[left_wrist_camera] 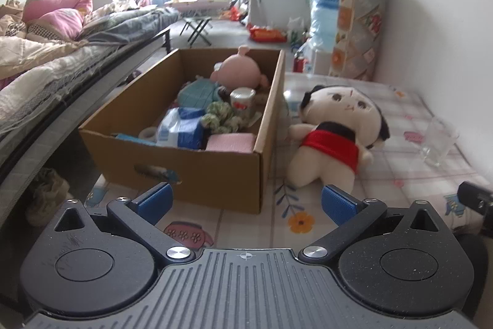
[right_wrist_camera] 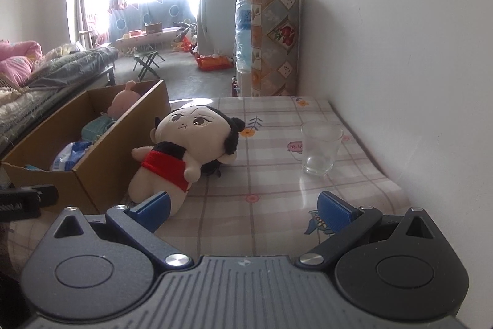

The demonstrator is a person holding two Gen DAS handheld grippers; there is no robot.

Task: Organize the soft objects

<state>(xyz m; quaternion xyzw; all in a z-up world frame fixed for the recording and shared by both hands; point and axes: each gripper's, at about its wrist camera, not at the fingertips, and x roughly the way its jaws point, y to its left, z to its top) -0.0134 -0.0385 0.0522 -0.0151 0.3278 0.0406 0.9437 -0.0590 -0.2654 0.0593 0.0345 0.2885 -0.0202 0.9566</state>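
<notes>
A plush doll point(left_wrist_camera: 336, 128) point(right_wrist_camera: 185, 150) with a cream body, black hair and a red bib lies on the patterned tablecloth, right beside the cardboard box point(left_wrist_camera: 215, 171) point(right_wrist_camera: 92, 171). Inside the box are a pink plush point(left_wrist_camera: 240, 71) point(right_wrist_camera: 124, 102), a teal soft toy point(left_wrist_camera: 197, 91), a green-white bundle point(left_wrist_camera: 220, 116), a blue-white pack point(left_wrist_camera: 181, 128) and a pink sponge point(left_wrist_camera: 231, 142). My left gripper point(left_wrist_camera: 246, 202) is open in front of the box's near corner, empty. My right gripper point(right_wrist_camera: 243, 210) is open, and its left pad point(right_wrist_camera: 154, 205) is close to the doll's legs.
A clear glass cup point(right_wrist_camera: 320, 147) point(left_wrist_camera: 437, 141) stands on the tablecloth near the wall at right. A can point(left_wrist_camera: 243, 100) sits in the box. A bed point(left_wrist_camera: 46, 57) with bedding runs along the left. A rolled mat point(right_wrist_camera: 274, 42) stands against the wall beyond the table.
</notes>
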